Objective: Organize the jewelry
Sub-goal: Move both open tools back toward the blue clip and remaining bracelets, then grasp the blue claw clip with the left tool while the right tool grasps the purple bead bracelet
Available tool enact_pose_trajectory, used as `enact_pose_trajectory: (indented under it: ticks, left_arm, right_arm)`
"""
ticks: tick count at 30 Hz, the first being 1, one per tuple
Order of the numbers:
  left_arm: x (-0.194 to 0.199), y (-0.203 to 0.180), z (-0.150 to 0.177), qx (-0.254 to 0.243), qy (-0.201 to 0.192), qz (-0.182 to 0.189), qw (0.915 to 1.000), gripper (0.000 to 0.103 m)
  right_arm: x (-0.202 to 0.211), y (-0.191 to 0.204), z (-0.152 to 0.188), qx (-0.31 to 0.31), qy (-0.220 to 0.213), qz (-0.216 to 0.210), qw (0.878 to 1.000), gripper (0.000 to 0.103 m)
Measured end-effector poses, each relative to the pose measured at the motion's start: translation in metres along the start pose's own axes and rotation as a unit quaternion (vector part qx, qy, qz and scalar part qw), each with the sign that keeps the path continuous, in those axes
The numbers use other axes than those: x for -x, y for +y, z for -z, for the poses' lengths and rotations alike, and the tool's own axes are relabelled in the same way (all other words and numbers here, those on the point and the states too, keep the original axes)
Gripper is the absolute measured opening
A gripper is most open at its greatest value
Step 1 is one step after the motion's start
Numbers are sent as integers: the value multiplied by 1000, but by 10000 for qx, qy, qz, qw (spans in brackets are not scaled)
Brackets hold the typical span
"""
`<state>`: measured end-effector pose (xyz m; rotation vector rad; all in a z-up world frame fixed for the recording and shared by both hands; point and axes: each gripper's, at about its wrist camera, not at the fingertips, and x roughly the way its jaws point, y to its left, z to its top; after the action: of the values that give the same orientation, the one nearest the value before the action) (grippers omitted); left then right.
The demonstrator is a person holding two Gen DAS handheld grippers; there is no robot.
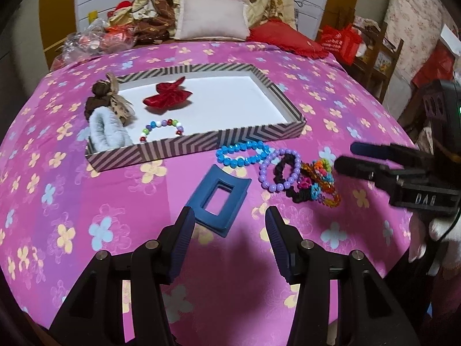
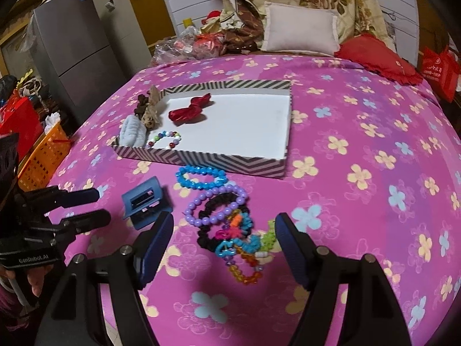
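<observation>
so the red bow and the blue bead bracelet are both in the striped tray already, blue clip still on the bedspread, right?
Not quite. The blue bead bracelet lies on the bedspread just outside the striped tray, as the right wrist view shows. The red bow is in the tray, and the blue clip is on the bedspread.

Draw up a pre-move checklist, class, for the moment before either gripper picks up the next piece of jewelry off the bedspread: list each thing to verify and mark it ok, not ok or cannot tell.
1. Left gripper open, nothing between its fingers: ok.
2. Right gripper open, nothing gripped: ok.
3. Blue hair clip lies just ahead of the left gripper, apart from the beads: ok.
4. The pile before the right gripper is separable: not ok; the purple bead bracelet, black scrunchie and colourful bracelets overlap.
5. Bare white floor left in the striped tray: ok.
6. Whether the overlapping pieces are actually tangled: cannot tell.
</observation>
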<state>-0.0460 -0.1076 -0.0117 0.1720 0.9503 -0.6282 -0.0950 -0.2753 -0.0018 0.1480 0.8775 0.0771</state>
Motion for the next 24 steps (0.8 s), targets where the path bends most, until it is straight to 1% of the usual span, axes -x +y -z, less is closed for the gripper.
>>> enact_pose_trajectory:
  ticks: [4, 8, 13, 16, 17, 19, 21, 22, 23, 24]
  left_arm:
    - [-5, 0, 0, -76, 48, -14, 10000, 54]
    - [-9, 4, -2, -2, 58, 49, 10000, 54]
    - [-12, 3, -4, -105, 70, 58, 9999, 54]
    - [-17, 0, -4, -238, 112, 77, 9996, 54]
    - [-19, -1, -5, -268, 135, 71, 9995, 54]
    - [-23, -2, -5, -318, 190, 53, 9993, 54]
    - [-26, -2, -6, -339, 214, 43, 9992, 54]
    - [-27, -2, -7, -354, 223, 33, 9991, 54]
    - [-28, -1, -8, -367, 227, 24, 9991, 54]
    - [-28, -1, -9, -382, 228, 17, 9990, 54]
  right_arm:
    - [5, -14, -4, -167, -67, 97, 9998, 76]
    - [9, -24, -6, -243, -74, 166, 9995, 76]
    - [10, -33, -2, -276, -65, 161, 9995, 76]
    - [5, -35, -1, -338, -11, 46, 9994, 76]
    - [2, -34, -1, -325, 14, -8, 9995, 74]
    - [-7, -29, -3, -211, 82, -106, 9997, 65]
    - [-18, -23, -6, -99, 173, -120, 9997, 53]
    - [-24, -19, -8, -34, 236, -147, 9996, 50]
    - [-30, -16, -11, 22, 279, -179, 9994, 44]
    - [-34, -13, -13, 61, 302, -201, 9993, 42]
